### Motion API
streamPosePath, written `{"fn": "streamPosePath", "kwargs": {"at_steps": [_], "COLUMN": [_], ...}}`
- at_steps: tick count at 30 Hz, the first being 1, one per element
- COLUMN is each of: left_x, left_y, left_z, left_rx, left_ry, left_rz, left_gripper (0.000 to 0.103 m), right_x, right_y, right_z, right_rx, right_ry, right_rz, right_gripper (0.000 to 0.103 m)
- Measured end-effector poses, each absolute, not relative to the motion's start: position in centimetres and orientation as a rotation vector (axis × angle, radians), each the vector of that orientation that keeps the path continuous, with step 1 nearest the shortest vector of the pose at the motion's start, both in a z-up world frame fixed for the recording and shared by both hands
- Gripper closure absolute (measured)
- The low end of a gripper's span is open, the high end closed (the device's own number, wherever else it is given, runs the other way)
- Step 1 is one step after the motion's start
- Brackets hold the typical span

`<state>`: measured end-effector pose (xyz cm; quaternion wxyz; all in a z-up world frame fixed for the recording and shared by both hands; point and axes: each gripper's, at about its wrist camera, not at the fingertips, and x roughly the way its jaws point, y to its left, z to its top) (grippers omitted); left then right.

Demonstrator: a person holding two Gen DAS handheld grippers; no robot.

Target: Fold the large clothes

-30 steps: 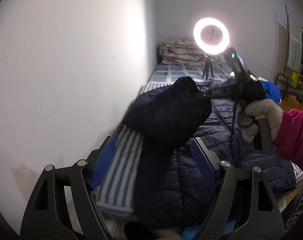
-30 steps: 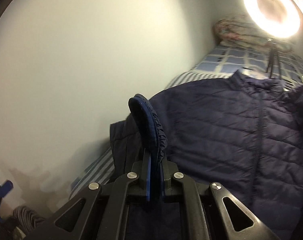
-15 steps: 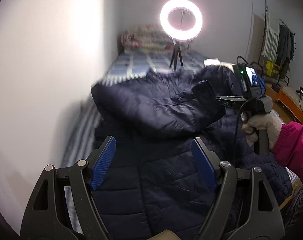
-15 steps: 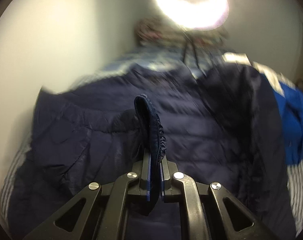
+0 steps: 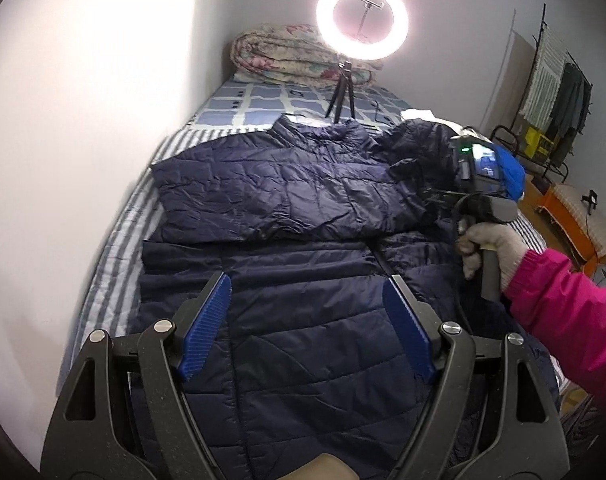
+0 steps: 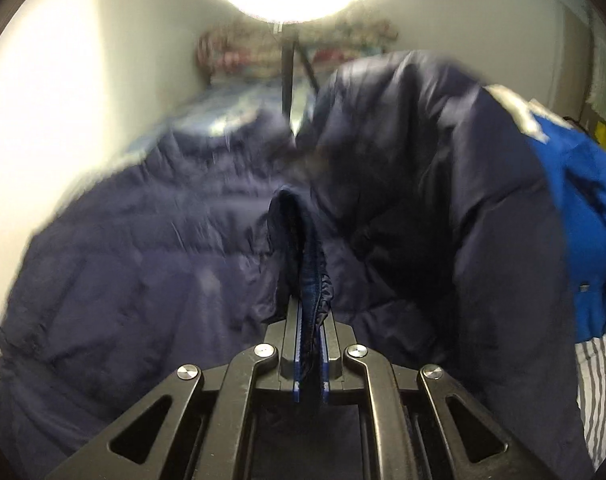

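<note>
1. A navy quilted jacket [image 5: 303, 264] lies front-up on a bed [image 5: 115, 240] with a striped sheet, its collar pointing toward the far end; one sleeve [image 5: 287, 192] is folded across the chest, running from the wall side toward the right.
2. The left gripper [image 5: 307, 320] hovers above the jacket's lower half with its blue-padded jaws spread wide; nothing sits between them.
3. The right gripper [image 6: 309, 320] is clamped on the elastic cuff [image 6: 303, 248] of that sleeve; the gathered cuff sticks up between the nearly closed pads (this view is blurred); from the left wrist view a gloved hand [image 5: 491, 252] in a pink sleeve [image 5: 563, 304] holds the tool's handle over the jacket's right side.
4. A bright blue garment [image 6: 575, 216] lies just beside the jacket on the right; a raised fold of navy fabric [image 6: 443, 168] partly covers it.
5. At the far end of the bed stand a lit ring light [image 5: 362, 23] on a small tripod and a rolled floral quilt [image 5: 287, 56]; a white wall [image 5: 83, 120] runs along the left.
</note>
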<state>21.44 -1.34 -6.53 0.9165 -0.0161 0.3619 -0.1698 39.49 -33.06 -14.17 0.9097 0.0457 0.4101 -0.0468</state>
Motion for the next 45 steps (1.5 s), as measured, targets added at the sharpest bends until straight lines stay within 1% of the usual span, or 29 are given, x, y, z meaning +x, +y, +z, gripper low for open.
{"fn": "streamPosePath", "kwargs": {"at_steps": [1,3,5,9,14,19,25,26,30,35,39,42,45], "left_x": [21.4,21.4,21.2,20.8,20.1,19.0,18.2,17.9,16.0,13.4,11.0,9.0,7.1], "left_y": [-1.5,-2.0,-2.3,-2.9,-3.7,-5.2,-6.2,-6.5,-9.6,-15.4,-21.2,-25.8,-30.3], "left_z": [-6.6,-6.5,-6.3,-6.0,-5.8,-5.3,-4.9,-4.8,-4.6,-4.9,-5.3,-5.8,-6.6], "left_rx": [-0.029,-0.025,-0.014,-0.007,0.000,0.049,0.001,0.000,0.037,0.074,0.133,0.187,0.247], "left_ry": [0.746,0.747,0.742,0.742,0.746,0.719,0.729,0.726,0.712,0.721,0.723,0.727,0.737], "left_rz": [-0.350,-0.360,-0.370,-0.383,-0.397,-0.407,-0.460,-0.474,-0.546,-0.665,-0.788,-0.886,-0.969], "left_gripper": [0.022,0.022,0.022,0.022,0.022,0.022,0.022,0.022,0.022,0.022,0.022,0.022,0.022], "right_x": [39.5,39.1,38.1,36.2,32.0,25.5,17.5,16.0,10.6,3.7,-0.2,-3.0,-5.1], "right_y": [-33.0,-32.9,-33.1,-33.6,-34.2,-36.0,-39.0,-39.8,-42.6,-45.8,-47.0,-47.5,-48.1], "right_z": [-14.4,-14.4,-13.5,-11.3,-6.6,-1.5,1.8,2.0,2.5,1.8,0.9,0.3,0.1], "right_rx": [0.075,0.063,0.076,0.121,0.124,0.125,0.093,0.099,0.135,0.142,0.140,0.113,0.112], "right_ry": [0.862,0.861,0.840,0.808,0.738,0.662,0.624,0.620,0.612,0.636,0.659,0.666,0.668], "right_rz": [-0.097,-0.092,-0.075,-0.017,0.032,0.032,-0.027,-0.040,-0.109,-0.244,-0.306,-0.354,-0.391], "right_gripper": [0.095,0.079,0.075,0.073,0.072,0.071,0.071,0.070,0.062,0.062,0.061,0.056,0.055]}}
